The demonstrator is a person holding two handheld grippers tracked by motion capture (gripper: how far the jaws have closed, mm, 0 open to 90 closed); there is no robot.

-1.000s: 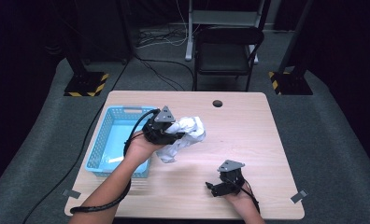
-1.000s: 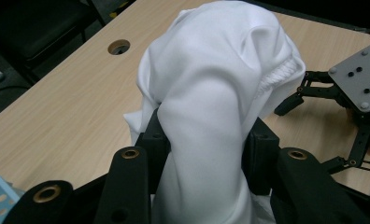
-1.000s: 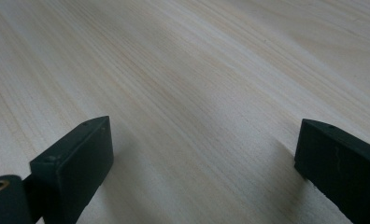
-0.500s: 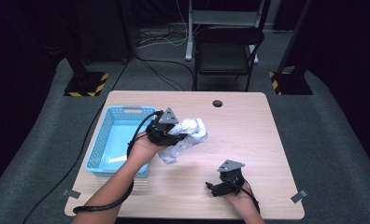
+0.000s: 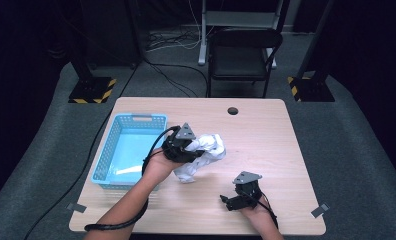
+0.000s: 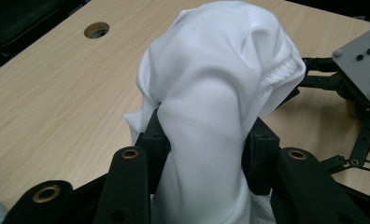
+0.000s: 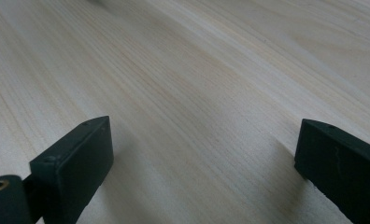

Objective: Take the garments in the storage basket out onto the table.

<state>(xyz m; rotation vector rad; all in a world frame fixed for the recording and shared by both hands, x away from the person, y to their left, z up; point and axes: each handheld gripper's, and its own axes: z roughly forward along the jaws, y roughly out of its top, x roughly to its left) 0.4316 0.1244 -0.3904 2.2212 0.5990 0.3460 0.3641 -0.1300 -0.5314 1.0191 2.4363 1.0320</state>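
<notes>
A crumpled white cloth (image 5: 203, 155) hangs bunched above the wooden table (image 5: 266, 135), just right of the blue basket (image 5: 128, 150). My left gripper (image 5: 193, 150) is shut on the white cloth (image 6: 211, 107), which bulges up between its two black jaws and hides their tips. Low over the table near the front edge, my right gripper (image 5: 231, 201) stands open. In the right gripper view its jaws are spread wide over bare wood (image 7: 197, 93), with nothing between them. The left gripper view also catches the right gripper (image 6: 356, 88) farther off.
The blue basket sits on the table's left half; I cannot make out anything inside it. A round cable hole (image 5: 232, 110) lies near the table's far edge. A dark chair (image 5: 238, 55) stands beyond the table. Cables trail from both grippers toward the front.
My left gripper has carried the white cloth a little to the right and toward the front. The right gripper has stayed where it was.
</notes>
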